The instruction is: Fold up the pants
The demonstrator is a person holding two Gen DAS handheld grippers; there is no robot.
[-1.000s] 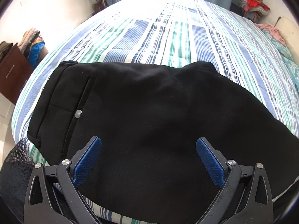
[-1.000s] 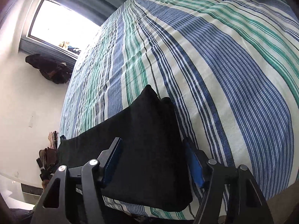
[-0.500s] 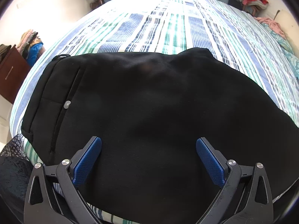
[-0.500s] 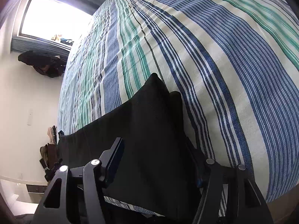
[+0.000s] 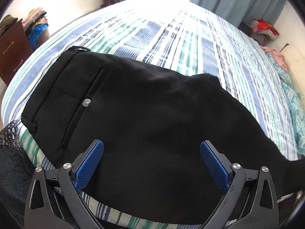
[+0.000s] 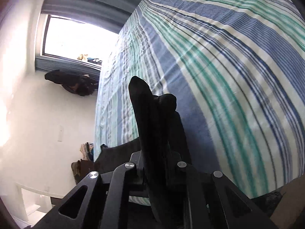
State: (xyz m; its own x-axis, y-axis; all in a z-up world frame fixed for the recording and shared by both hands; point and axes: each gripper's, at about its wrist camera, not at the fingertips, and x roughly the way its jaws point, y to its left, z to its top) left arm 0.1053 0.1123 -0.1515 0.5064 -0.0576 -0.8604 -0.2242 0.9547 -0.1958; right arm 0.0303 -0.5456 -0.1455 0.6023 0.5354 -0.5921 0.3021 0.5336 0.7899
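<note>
The right tongs point(image 6: 155, 164) are closing, and they pinch the leg end of the black pants point(image 6: 150, 118) between them. The cloth sticks up out of the tongs in a bunch, off the bed point(image 6: 238, 66). The left tongs point(image 5: 151, 164) are wide apart and hold nothing. Their two blue pads point(image 5: 89, 164) hang just over the pants point(image 5: 144, 114), one on each side. The pants lie flat across the near side of the striped bed point(image 5: 171, 38). The waist end is to the left in the left view, with a pocket and a small grey button point(image 5: 86, 102). The leg end runs off to the right. Past the bed there is a bright window point(image 6: 76, 38) with blue curtains point(image 5: 238, 2).
</note>
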